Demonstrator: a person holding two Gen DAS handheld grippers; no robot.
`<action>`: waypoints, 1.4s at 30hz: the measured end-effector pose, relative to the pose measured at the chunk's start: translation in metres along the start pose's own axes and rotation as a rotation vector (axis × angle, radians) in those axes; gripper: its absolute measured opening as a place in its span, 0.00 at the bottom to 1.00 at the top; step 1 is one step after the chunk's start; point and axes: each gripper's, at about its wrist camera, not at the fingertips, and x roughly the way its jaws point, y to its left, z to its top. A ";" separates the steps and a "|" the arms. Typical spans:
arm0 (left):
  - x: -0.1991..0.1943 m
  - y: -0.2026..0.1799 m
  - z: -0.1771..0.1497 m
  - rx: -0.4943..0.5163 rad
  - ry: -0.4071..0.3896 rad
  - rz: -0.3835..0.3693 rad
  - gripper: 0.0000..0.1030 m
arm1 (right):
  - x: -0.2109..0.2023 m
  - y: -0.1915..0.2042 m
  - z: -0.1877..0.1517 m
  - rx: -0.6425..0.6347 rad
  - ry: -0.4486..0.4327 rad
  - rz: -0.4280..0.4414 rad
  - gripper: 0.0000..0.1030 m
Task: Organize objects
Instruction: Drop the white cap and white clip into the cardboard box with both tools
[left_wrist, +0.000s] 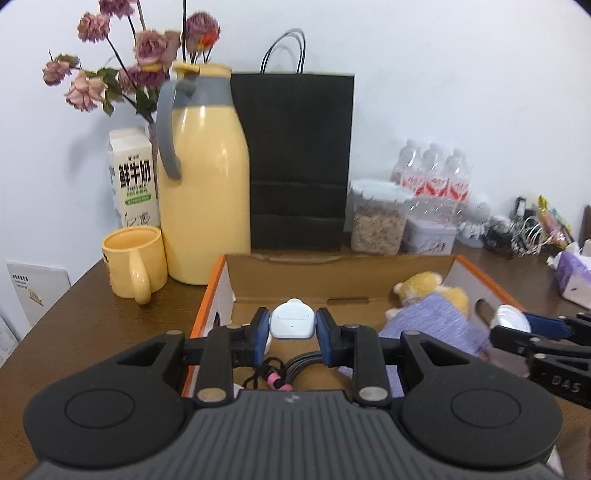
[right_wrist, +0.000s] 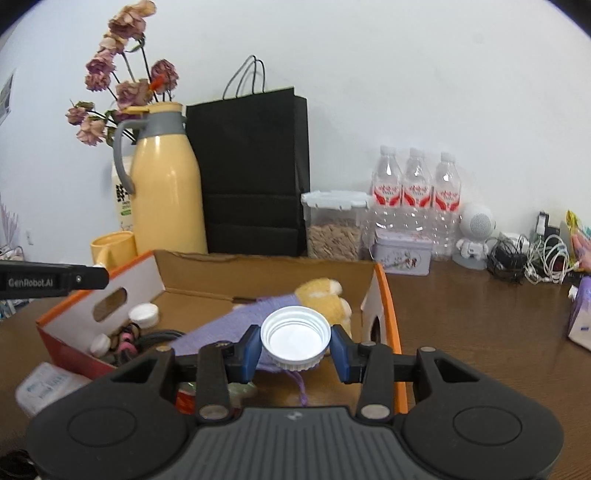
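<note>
Left gripper (left_wrist: 292, 325) clamped on white device (left_wrist: 291, 319), above cardboard box (left_wrist: 334, 268). Right gripper (right_wrist: 294, 345) clamped on white lid (right_wrist: 295, 338), open side up, over same box, above plush toy (right_wrist: 325, 300) with purple cloth (right_wrist: 225, 328).

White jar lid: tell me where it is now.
The white jar lid is clamped in the right gripper, above the cardboard box, over the plush toy.
</note>
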 end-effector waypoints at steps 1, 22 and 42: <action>0.005 0.002 -0.002 -0.001 0.018 -0.002 0.27 | 0.003 -0.002 -0.001 0.005 0.009 0.002 0.38; -0.004 0.002 -0.010 0.001 -0.024 0.030 1.00 | 0.003 -0.001 -0.009 0.013 0.009 -0.012 0.95; -0.028 0.008 -0.005 -0.027 -0.037 0.019 1.00 | -0.030 0.005 -0.002 -0.020 -0.038 -0.010 1.00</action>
